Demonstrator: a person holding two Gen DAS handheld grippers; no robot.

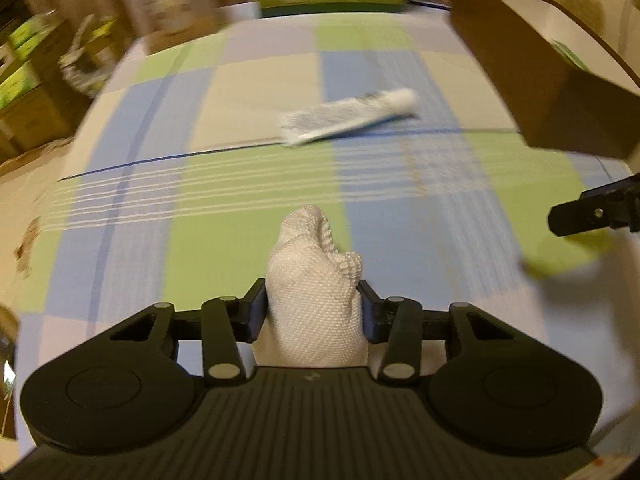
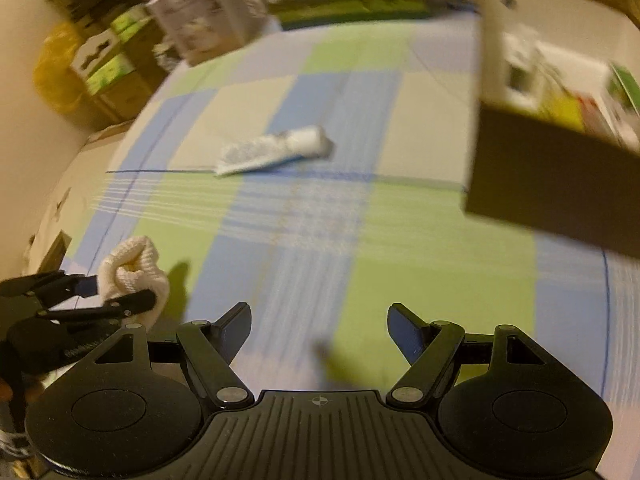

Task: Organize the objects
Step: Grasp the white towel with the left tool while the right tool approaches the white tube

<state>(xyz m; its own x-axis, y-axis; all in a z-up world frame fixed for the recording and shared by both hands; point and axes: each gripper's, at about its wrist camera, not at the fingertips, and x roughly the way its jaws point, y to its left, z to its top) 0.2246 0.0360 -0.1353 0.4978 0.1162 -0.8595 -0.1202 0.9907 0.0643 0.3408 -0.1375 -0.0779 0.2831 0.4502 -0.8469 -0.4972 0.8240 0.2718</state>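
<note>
two grippers: my left gripper (image 1: pixel 312 304) is clamped on a white cloth (image 1: pixel 316 292); my right gripper (image 2: pixel 319 330) gapes, holding nothing. beyond the cloth, a blurred tube (image 1: pixel 352 114).

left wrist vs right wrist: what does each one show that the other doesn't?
Left wrist only: a close view of the left gripper shut on the white cloth.

Right wrist only: the open, empty right gripper, the inside of the box with blurred items, and a yellow bag.

Both: the tube lying on the checked sheet, the cloth, the box and stacked cartons behind.
</note>
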